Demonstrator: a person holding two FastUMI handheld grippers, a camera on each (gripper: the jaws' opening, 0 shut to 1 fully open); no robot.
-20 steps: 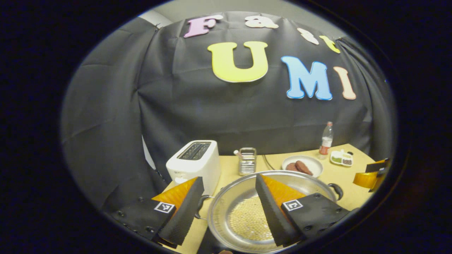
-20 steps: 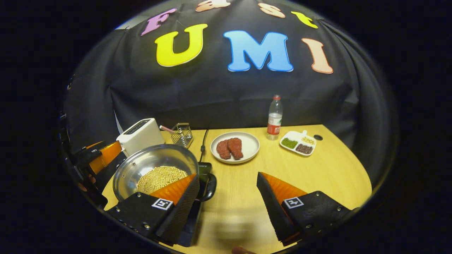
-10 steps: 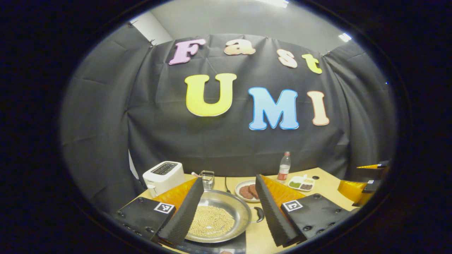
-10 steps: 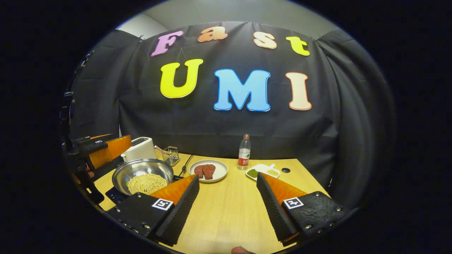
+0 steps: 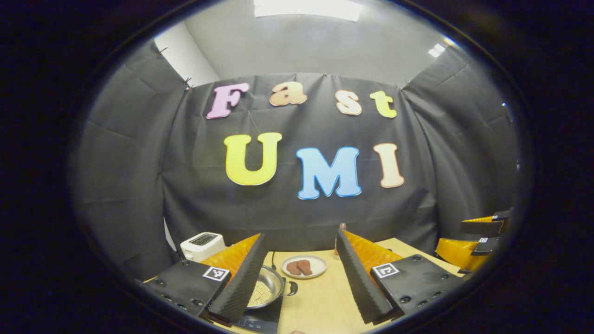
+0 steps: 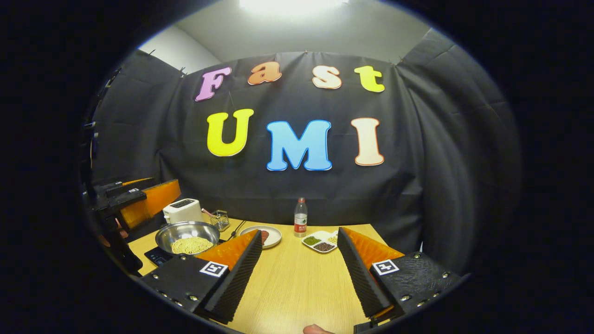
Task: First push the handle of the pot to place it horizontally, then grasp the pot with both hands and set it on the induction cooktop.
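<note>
Pot (image 6: 187,236) seated on induction cooktop (image 6: 155,254); left tongs (image 5: 297,273) and right tongs (image 6: 297,273) gape wide, empty, best withdrawn clear of the tabletop (image 6: 297,287).

on my feed, a pale wooden table (image 6: 297,287) carries a white two-slot toaster (image 6: 183,210) at the far left, a small wire basket (image 6: 221,219) just beside it, a round white plate (image 5: 304,266) with two reddish-brown pieces, maybe meat, a clear plastic bottle with a red label (image 6: 300,217), and a white divided dish (image 6: 320,242) near it.
</note>
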